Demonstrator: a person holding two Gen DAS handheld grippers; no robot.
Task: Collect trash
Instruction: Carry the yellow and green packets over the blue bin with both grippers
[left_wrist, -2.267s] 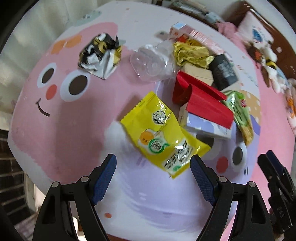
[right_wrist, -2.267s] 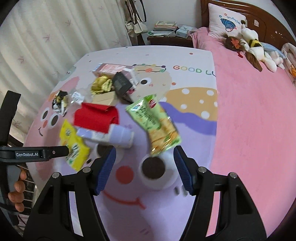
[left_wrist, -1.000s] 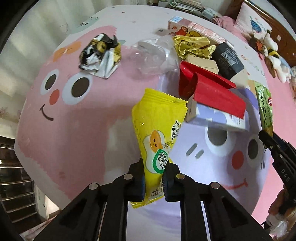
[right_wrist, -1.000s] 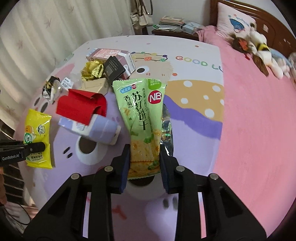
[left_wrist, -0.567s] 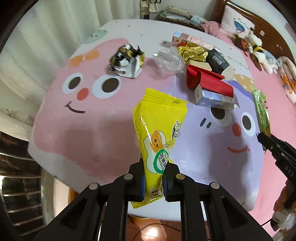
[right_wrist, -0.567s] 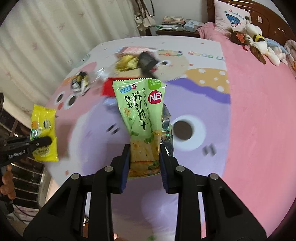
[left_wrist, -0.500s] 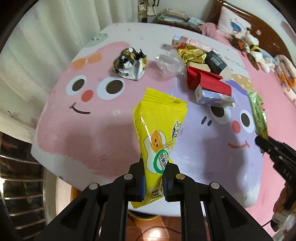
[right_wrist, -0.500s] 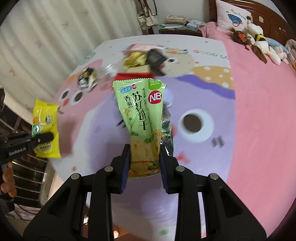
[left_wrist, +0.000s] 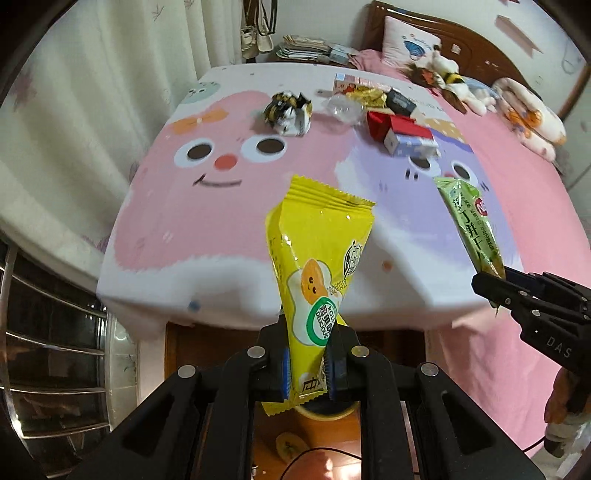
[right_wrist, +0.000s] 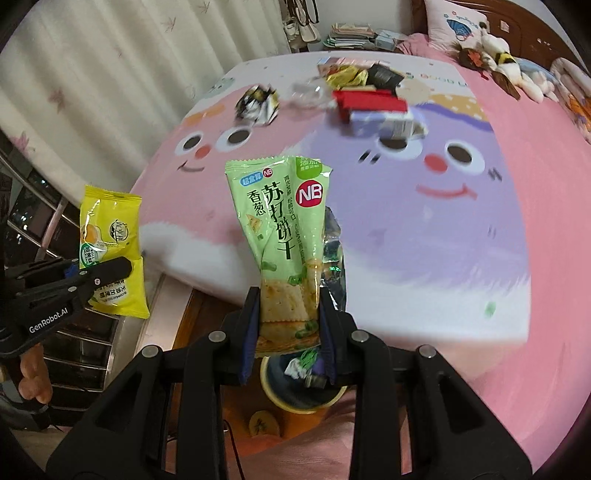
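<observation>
Left gripper (left_wrist: 309, 365) pinches a yellow snack packet (left_wrist: 317, 266) at frame centre; right gripper (right_wrist: 288, 332) clamps a green cracker packet (right_wrist: 282, 236) above the bin (right_wrist: 303, 397); wrappers and boxes (left_wrist: 402, 133) await collection upper right.

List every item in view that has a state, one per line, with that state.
Left gripper: shut on the yellow packet, held upright.
Right gripper: shut on the green packet, held upright.
Bin: open, on the floor below the right gripper, trash inside.
Foil wrapper: crumpled, on the bed.
Red box: lying on the bed.
Clear plastic: crumpled, on the bed.
</observation>
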